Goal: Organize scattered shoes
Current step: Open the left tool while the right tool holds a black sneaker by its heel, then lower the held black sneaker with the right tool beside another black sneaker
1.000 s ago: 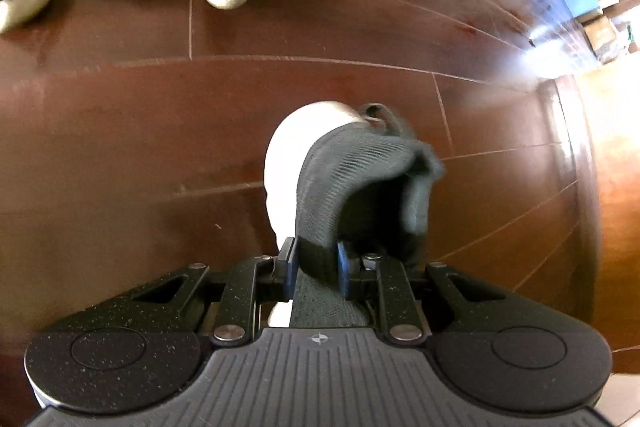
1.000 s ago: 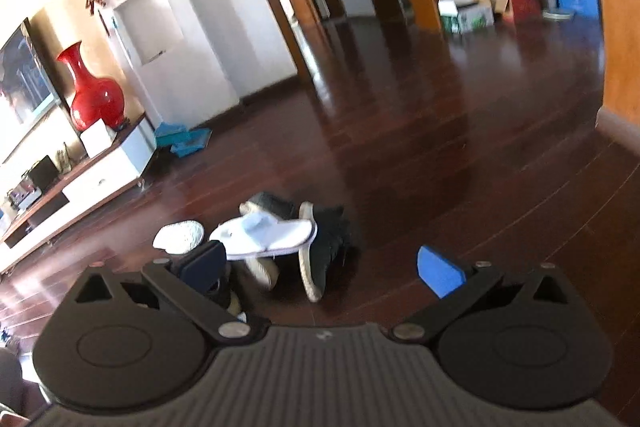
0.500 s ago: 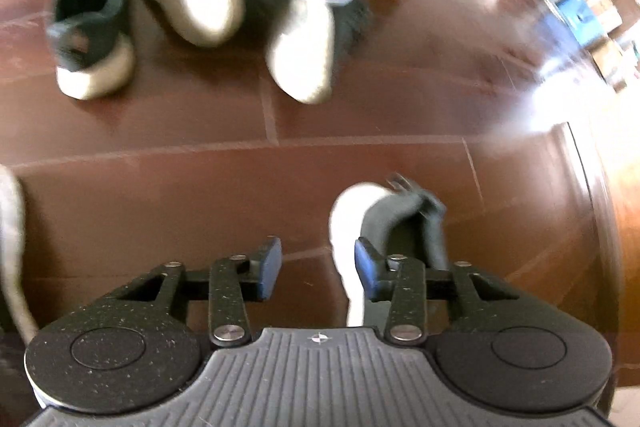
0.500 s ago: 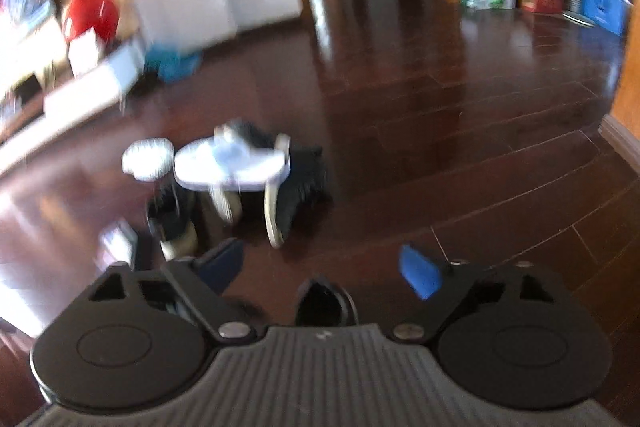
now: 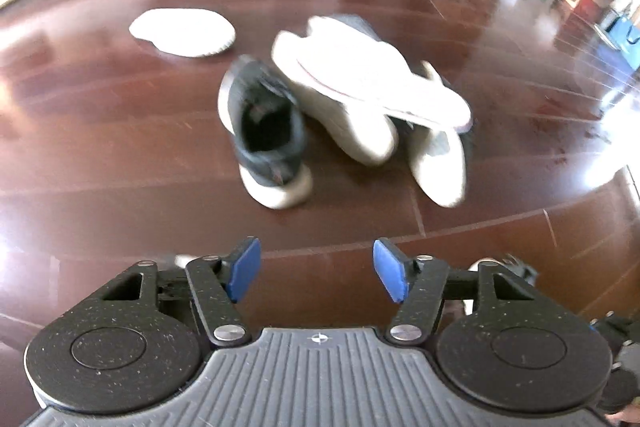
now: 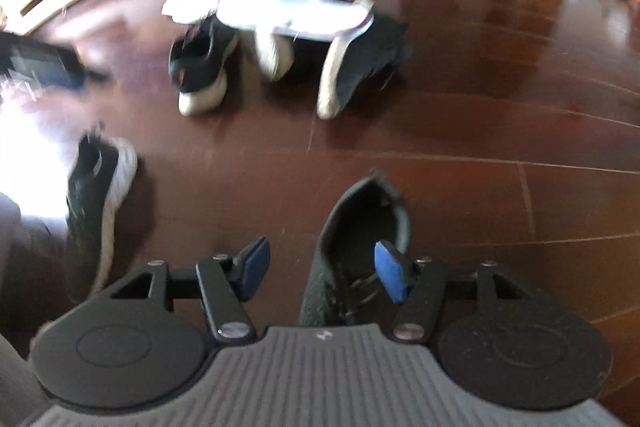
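In the left wrist view, the left gripper [image 5: 316,275] is seen with its jaws apart and nothing between them; they have just been opening, and only bare wooden floor [image 5: 120,155] lies beneath the blue pads. Further out, a loose heap of shoes is scattered: a dark sneaker [image 5: 266,131] standing upright, a white slipper [image 5: 372,87] lying across pale soles, and a separate white insole [image 5: 184,31] well apart to the left. In the right wrist view, the right gripper [image 6: 320,273] is shown with jaws that have just been closing, yet are not pressed on anything; a dark shoe [image 6: 360,239] lies near the right-hand pad, whose blue tip overlaps the shoe's collar. Another dark sneaker with a white sole [image 6: 98,199] rests on its side to the left. A poor grasp is judged possible: if the jaws are shut with only one pad inside the collar, the soft fabric may fold and slip free.
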Available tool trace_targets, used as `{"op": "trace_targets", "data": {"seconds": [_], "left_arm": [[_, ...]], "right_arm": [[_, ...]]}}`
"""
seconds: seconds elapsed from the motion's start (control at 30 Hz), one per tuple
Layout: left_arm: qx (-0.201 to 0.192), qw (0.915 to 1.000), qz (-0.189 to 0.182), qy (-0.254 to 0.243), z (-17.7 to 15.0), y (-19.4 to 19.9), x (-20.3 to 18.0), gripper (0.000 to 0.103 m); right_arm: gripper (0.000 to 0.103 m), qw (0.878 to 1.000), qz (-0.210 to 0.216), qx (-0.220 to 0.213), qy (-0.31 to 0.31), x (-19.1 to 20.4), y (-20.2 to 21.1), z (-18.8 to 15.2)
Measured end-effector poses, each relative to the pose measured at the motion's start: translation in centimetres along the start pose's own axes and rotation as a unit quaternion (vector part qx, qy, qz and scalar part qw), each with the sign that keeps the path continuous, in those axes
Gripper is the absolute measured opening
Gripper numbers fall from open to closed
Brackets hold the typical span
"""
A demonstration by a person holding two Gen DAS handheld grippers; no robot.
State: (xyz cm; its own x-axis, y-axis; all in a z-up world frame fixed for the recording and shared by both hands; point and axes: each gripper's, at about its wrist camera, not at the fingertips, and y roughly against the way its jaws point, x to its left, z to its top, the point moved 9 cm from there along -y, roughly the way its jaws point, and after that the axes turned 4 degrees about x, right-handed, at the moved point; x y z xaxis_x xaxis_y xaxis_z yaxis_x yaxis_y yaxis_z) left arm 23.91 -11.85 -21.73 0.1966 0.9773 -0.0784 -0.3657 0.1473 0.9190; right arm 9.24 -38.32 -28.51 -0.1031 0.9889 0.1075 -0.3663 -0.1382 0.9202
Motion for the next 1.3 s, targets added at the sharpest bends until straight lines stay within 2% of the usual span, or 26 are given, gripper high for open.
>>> {"op": "trace_targets", "data": {"seconds": [0.13,0.23,0.33,0.63,0.77,0.87,1.03,1.3], "left_arm": [[0.001,0.9999,0.003,0.010,0.3,0.1,1.9,0.077],[0.029,0.9991,-0.009,0.030,-0.5,-1.8,2.5,0.077],[0.052,0.9983,-0.008,0.026,-0.8,-3.7,2.5,0.077],[0.050,0.9985,-0.016,0.016,-0.2,-3.6,3.4,0.077],[0.054,0.9981,-0.011,0.026,0.0,-4.0,4.3,0.078],[0.050,0.9983,-0.010,0.030,0.5,-4.0,4.8,0.077],[0.043,0.9979,-0.016,0.046,1.2,-3.3,5.6,0.077],[0.019,0.9957,-0.028,0.086,3.1,-1.6,7.2,0.078]], "right_arm": [[0.062,0.999,0.002,0.023,0.032,1.0,-3.2,-0.3],[0.062,0.999,-0.003,0.032,0.042,1.0,-4.8,-0.2],[0.062,0.996,-0.019,0.050,0.071,0.7,-6.4,-0.7],[0.062,0.990,-0.014,0.084,0.110,0.1,-9.7,-1.4],[0.061,0.985,-0.009,0.116,0.130,-0.2,-11.0,-1.5],[0.049,0.979,-0.024,0.133,0.151,-0.1,-11.7,-1.6],[0.026,0.977,-0.045,0.132,0.159,0.5,-11.6,-1.5],[0.022,0.975,-0.077,0.113,0.177,2.1,-11.3,-1.1]]}}
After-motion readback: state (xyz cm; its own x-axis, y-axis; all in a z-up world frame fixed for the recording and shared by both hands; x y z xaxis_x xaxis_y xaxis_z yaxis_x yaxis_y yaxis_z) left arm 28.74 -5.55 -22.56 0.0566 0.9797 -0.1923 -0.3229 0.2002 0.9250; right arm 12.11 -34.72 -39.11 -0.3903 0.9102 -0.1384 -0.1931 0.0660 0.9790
